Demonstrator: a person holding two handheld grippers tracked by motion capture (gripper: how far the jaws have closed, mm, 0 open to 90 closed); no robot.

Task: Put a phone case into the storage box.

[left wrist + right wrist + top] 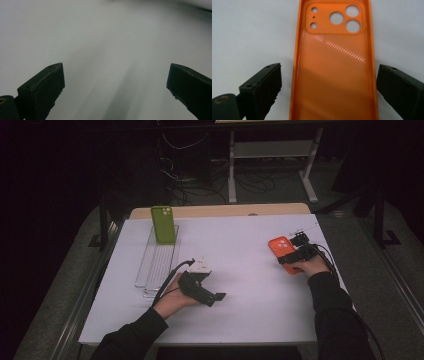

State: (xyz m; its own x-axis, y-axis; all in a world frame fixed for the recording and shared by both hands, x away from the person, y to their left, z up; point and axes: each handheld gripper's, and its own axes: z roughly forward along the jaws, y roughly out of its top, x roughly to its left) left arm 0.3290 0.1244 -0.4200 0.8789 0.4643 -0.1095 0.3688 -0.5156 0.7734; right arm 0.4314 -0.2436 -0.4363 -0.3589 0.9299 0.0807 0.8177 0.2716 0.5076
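Orange phone case (334, 70) lies flat, inside up, on the white table (240, 285) at its right side. Right gripper (328, 85) straddles it, jaws spread, neither touching. Left gripper (115, 82) sits over bare table, jaws wide apart, holding nothing. Green case (163, 224) stands in clear rack (157, 262), far left.

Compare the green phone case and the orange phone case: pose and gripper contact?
The green phone case leans in the clear plastic rack, camera block up; the orange phone case lies flat on the white table, hollow side up. The right gripper straddles the orange one, jaws open, while the left gripper, open, is away from the green one. Both have camera cutouts.
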